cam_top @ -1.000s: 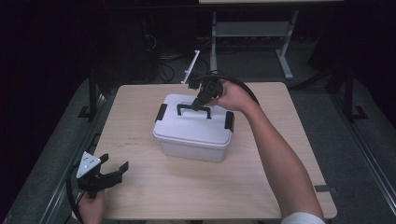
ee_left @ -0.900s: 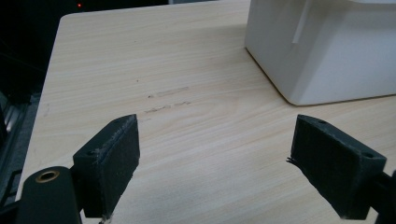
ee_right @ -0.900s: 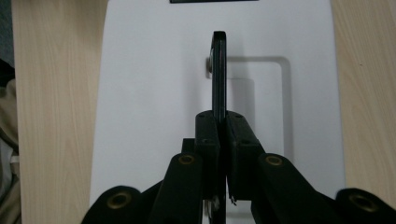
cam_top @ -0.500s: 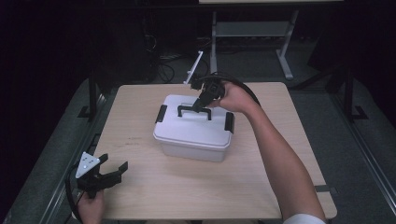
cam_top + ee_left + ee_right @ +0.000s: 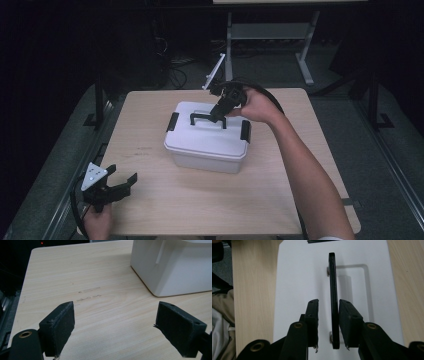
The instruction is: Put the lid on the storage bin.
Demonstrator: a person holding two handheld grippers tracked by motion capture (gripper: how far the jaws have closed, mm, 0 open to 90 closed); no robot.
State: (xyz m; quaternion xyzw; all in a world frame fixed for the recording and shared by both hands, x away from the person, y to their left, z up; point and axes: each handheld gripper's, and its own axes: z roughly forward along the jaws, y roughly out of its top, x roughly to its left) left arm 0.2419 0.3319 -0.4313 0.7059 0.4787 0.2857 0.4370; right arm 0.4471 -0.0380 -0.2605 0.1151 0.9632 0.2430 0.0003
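A white lidded plastic box (image 5: 207, 145) with black side latches stands mid-table. Its black handle (image 5: 202, 117) is raised upright on the lid. My right gripper (image 5: 217, 116) reaches down onto the handle's right end. In the right gripper view, the handle (image 5: 333, 277) runs between the pads of my right gripper (image 5: 328, 315) with a thin gap on each side. These jaws have just been opening and stand open around the handle. My left gripper (image 5: 122, 182) hovers open over the table's front left corner, apart from the box. Its wide jaws (image 5: 115, 325) hold nothing.
The wooden table (image 5: 165, 200) has bare room in front of and left of the box. In the left gripper view, the box's corner (image 5: 175, 267) is ahead to the right. A metal stand's legs (image 5: 305, 70) are on the floor behind the table.
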